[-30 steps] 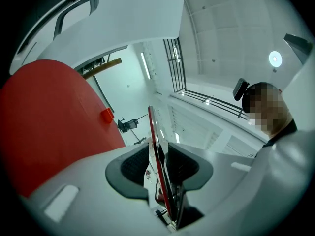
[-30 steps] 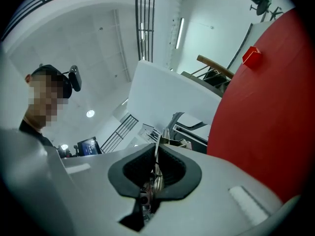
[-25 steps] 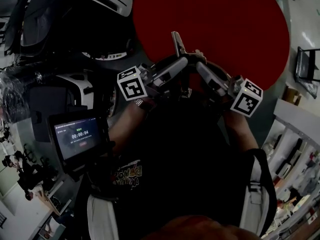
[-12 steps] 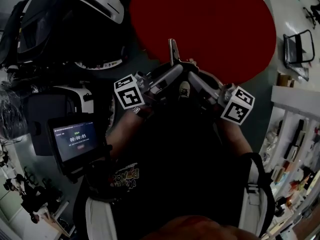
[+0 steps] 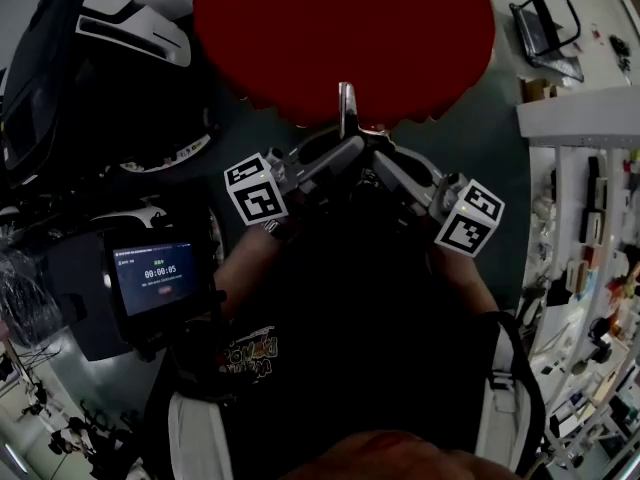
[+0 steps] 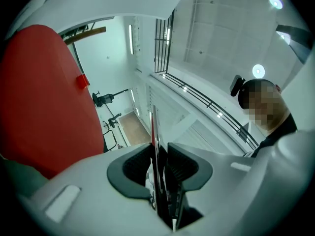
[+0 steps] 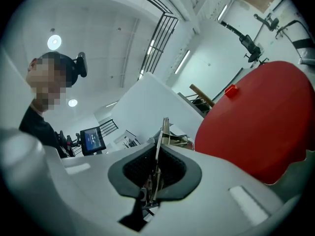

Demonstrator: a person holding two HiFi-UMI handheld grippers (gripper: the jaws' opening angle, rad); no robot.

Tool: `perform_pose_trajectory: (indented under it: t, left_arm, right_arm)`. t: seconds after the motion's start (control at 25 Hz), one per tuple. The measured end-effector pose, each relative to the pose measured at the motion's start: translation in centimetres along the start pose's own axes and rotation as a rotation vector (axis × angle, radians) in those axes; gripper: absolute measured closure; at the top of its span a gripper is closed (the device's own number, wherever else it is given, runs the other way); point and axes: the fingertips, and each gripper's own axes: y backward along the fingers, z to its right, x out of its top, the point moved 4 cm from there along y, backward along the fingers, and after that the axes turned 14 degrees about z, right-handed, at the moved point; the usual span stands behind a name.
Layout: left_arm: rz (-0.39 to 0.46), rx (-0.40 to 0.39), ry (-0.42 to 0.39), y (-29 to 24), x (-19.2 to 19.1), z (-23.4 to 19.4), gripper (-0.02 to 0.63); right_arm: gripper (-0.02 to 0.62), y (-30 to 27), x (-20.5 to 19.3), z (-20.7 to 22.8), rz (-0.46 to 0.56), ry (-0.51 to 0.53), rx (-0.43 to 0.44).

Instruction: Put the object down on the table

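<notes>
A thin silver metal object (image 5: pixel 346 110) sticks forward from the point where both grippers meet, close in front of the person's body. My left gripper (image 5: pixel 350 148) is shut on it, and the flat strip (image 6: pixel 155 132) stands edge-on between the dark pads. My right gripper (image 5: pixel 378 158) is shut on the same object (image 7: pixel 161 136), which is pinched between its ribbed pads. The round red table (image 5: pixel 340 28) lies just beyond, and the object's tip overlaps its near edge. The table also fills the left of the left gripper view (image 6: pixel 44 92) and the right of the right gripper view (image 7: pixel 261 122).
A big black and white machine (image 5: pixel 100 58) stands at the left. A tablet showing a timer (image 5: pixel 155 278) hangs by the person's left side. Shelves with small items (image 5: pixel 590 218) line the right, and a wheeled frame (image 5: pixel 545 18) stands at the top right.
The head view has swung, so the red table now sits higher and further left. Both grippers stay joined on the metal object, whose tip now reaches the table's near edge.
</notes>
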Motion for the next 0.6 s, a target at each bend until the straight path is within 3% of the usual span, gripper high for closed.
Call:
perform_pose_trajectory:
  t: [0.16,0.36,0.6]
  left_arm:
    - [-0.031,-0.027,-0.059,-1.0,0.3,0.4,0.485]
    - [0.005,-0.031,-0.112,-2.4,1.0,0.8,0.483]
    - [0.054,0.002,-0.140,-8.8,-6.2,1.6,0.483]
  right_arm:
    - [0.571,0.0,0.8,0.0,0.022,0.045,0.017]
    - [0.571,-0.6,2.4,0.2,-0.007,0.084,0.065]
    - [0.572,6.5,8.1,3.6,-0.061,0.088,0.116]
